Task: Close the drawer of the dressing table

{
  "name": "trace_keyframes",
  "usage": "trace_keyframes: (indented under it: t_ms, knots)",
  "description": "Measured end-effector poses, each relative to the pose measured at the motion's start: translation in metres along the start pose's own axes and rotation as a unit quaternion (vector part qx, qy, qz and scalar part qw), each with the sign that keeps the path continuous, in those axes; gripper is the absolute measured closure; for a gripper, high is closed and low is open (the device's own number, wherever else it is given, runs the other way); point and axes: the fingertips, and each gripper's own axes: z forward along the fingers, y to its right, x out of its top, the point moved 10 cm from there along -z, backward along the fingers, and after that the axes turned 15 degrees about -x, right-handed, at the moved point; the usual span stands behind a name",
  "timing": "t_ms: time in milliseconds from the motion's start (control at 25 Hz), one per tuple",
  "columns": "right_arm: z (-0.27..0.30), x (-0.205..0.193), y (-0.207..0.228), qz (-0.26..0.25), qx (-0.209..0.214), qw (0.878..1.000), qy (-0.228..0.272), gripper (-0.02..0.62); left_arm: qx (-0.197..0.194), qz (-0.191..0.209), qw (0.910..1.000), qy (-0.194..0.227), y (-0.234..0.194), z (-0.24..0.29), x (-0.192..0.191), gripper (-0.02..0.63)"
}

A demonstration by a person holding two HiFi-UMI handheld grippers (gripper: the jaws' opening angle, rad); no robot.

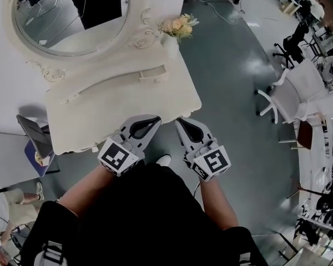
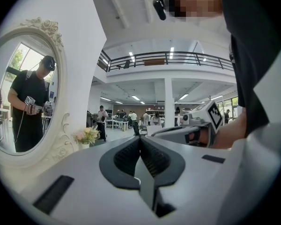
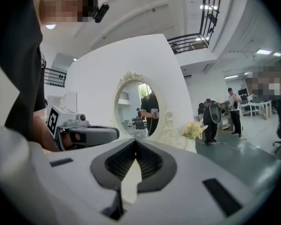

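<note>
Left hand-held gripper, right hand-held gripper, ribbed grey jaws together, near scalloped cream dressing table

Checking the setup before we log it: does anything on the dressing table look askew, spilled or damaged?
Nothing stands out. The flower vase stands upright on the dressing table beside the mirror; nothing looks spilled or broken.
</note>
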Motion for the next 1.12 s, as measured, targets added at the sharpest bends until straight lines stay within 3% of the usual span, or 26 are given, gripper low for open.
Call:
trace_keyframes:
  t_ms: [360,680,1120]
  knots:
    - [0.038,-0.020,0.028,0.005,-0.002,0.999,-0.040,0.592,0.021,-0.003,0.9998,-0.001,-0.025,0.011,-0.017,0.611]
    - [0.099,-0.037,0.043,0.011,-0.020,0.997,-0.072,0.592,0.020,-0.002,0.9996,0.018,-0.079,0.013,-0.029,0.612]
    - [0.184,-0.078,0.061,0.017,-0.044,0.989,-0.141,0.591,0.018,0.003,0.9998,0.006,-0.160,0.020,-0.052,0.612]
